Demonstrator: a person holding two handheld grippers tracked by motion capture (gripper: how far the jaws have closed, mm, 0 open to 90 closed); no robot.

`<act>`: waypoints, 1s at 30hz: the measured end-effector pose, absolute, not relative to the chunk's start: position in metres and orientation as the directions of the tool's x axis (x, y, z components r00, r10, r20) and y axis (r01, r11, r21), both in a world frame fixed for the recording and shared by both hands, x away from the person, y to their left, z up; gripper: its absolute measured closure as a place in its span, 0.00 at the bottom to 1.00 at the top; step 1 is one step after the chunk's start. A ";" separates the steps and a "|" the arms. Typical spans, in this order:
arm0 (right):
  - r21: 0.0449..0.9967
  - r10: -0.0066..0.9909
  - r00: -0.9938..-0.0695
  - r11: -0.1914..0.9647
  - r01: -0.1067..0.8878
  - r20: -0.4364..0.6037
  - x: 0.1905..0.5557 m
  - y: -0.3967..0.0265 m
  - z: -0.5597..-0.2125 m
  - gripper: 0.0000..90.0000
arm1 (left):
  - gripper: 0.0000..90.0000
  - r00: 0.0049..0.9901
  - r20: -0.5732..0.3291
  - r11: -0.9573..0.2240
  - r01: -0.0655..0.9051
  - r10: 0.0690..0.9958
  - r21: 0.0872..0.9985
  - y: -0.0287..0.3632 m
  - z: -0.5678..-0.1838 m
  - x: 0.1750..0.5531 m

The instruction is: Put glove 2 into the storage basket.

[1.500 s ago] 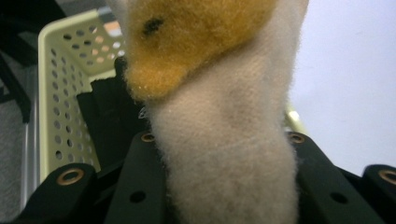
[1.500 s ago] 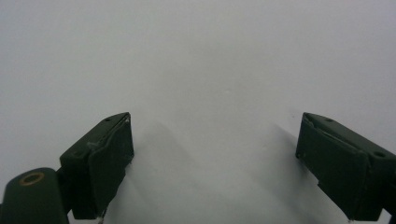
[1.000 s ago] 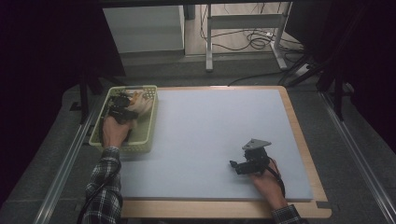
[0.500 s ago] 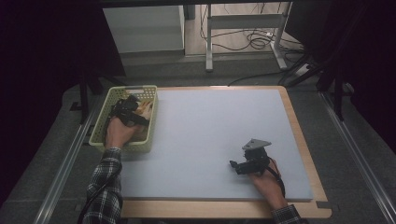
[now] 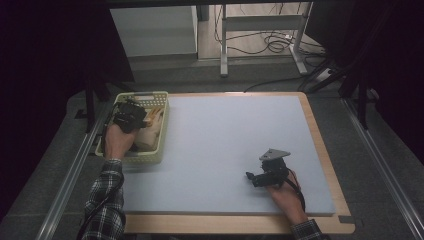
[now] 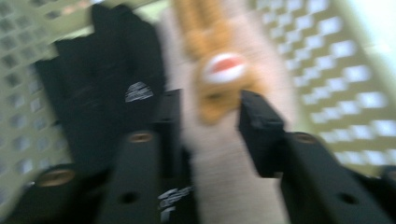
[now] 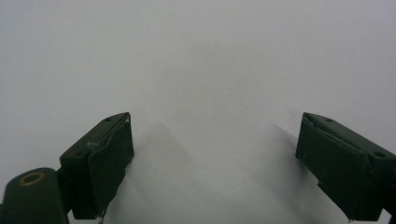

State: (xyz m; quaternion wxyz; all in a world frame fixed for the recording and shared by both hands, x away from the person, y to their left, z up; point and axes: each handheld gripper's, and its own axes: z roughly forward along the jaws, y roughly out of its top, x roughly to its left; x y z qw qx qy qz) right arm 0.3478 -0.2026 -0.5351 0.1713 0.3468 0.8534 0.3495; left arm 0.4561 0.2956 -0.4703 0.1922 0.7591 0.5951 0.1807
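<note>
Left tool (image 6: 205, 116), jaws just closing, grips a cream sock (image 6: 233, 154) inside the green basket (image 5: 162, 125); right tool (image 7: 215, 163) rests wide open on the bench (image 5: 225, 135).

I'm looking down on the table (image 5: 327, 165), a wooden top showing as a light brown border along its far, right and near edges. A pale blue-grey mat (image 5: 235, 135) lies flat across nearly all of it and is bare in the middle. At the far left corner sits a pale green basket (image 5: 162, 125) with perforated walls, partly on the mat and just over the table's left edge. Near the front right, the right claw (image 5: 250, 177) rests low on the mat, its jaws spread wide over plain grey surface.
</note>
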 end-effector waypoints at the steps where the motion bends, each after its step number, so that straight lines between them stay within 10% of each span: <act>1: 0.715 0.711 -0.701 0.515 0.472 -0.050 0.348 -0.203 -0.535 0.12 | 0.80 0.216 0.046 -0.210 0.840 0.975 0.501 0.298 -0.473 0.457; 16: 0.715 0.712 -0.701 0.515 0.472 -0.050 0.348 -0.203 -0.535 0.12 | 0.97 0.254 0.024 -0.240 0.875 0.967 0.421 0.283 -0.493 0.471; 30: 0.715 0.712 -0.701 0.515 0.472 -0.050 0.348 -0.203 -0.535 0.12 | 0.61 0.205 -0.038 -0.148 0.812 0.978 0.565 0.311 -0.483 0.454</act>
